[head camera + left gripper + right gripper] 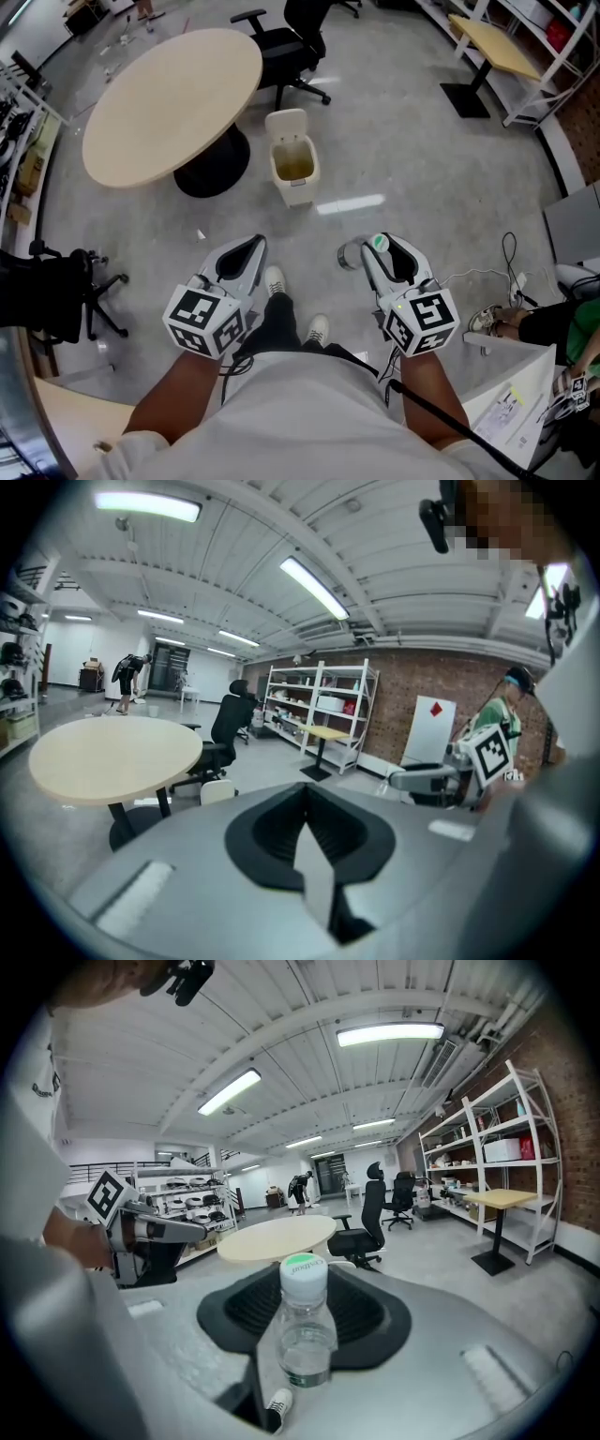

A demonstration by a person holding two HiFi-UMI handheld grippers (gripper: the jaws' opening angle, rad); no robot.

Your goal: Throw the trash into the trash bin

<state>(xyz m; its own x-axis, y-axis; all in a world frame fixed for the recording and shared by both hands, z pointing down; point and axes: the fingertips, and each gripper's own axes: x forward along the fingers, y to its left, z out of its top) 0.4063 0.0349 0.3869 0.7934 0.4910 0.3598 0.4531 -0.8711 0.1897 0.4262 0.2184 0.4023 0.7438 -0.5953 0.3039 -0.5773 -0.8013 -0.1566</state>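
The right gripper is clamped on a clear plastic bottle. In the right gripper view the bottle stands upright between the two dark pads, which press on its sides. Its white cap with a green top rises above the jaws, and its base reaches below them. A little clear liquid sits low in the bottle. From the head view the cap shows just at the gripper's tip, and the body hangs below it toward the grey floor. The left gripper is held level with the right one, and the person's shoes show between the two. Its own view shows the jaws of the left gripper closed together along a single seam, with nothing between them. The trash bin, a cream one with its lid swung up and its mouth open, stands on the floor ahead of the person. It is just beside the black base of the round table, with a black office chair behind it. The bottle is well apart from the bin, with bare floor between them.
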